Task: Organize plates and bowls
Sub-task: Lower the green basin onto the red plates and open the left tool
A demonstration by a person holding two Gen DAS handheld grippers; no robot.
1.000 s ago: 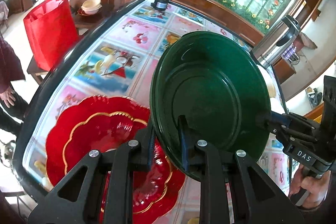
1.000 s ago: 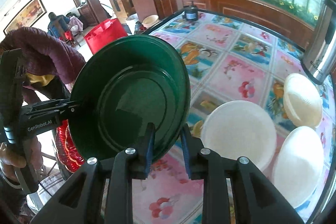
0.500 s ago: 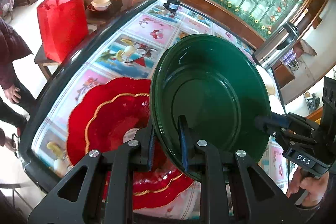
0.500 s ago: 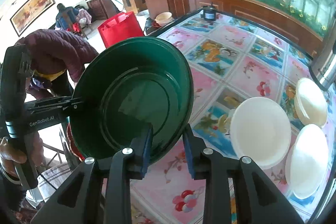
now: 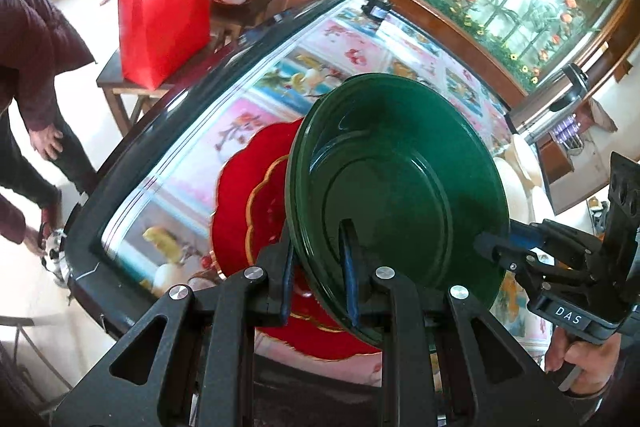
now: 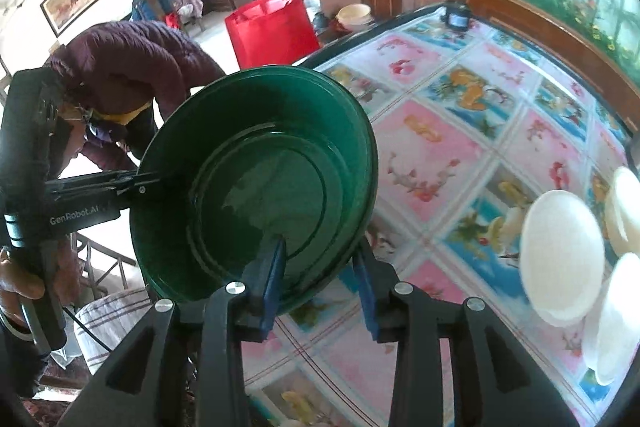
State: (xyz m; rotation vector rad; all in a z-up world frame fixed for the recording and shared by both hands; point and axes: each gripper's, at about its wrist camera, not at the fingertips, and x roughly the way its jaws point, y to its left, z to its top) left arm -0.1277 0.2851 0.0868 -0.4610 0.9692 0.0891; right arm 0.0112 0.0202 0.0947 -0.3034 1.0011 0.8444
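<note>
Here, at the bottom of the left wrist view, the left gripper (image 5: 318, 277) is seen clamped narrowly on the near rim of the green plate (image 5: 400, 195), one pad inside and one beneath. The plate is glossy, round and deep-rimmed, held tilted above the scalloped red plate (image 5: 256, 211) with gold trim, which lies close to the table's dark edge (image 5: 132, 155). In the right wrist view the right gripper (image 6: 320, 277) has just been opening; its jaws now stand apart around the plate's rim, the right pad clear of it. Beyond, open room is offered by the glossy patterned tablecloth (image 6: 460, 131). Smooth white bowls (image 6: 560, 255) are clustered at the right edge.
</note>
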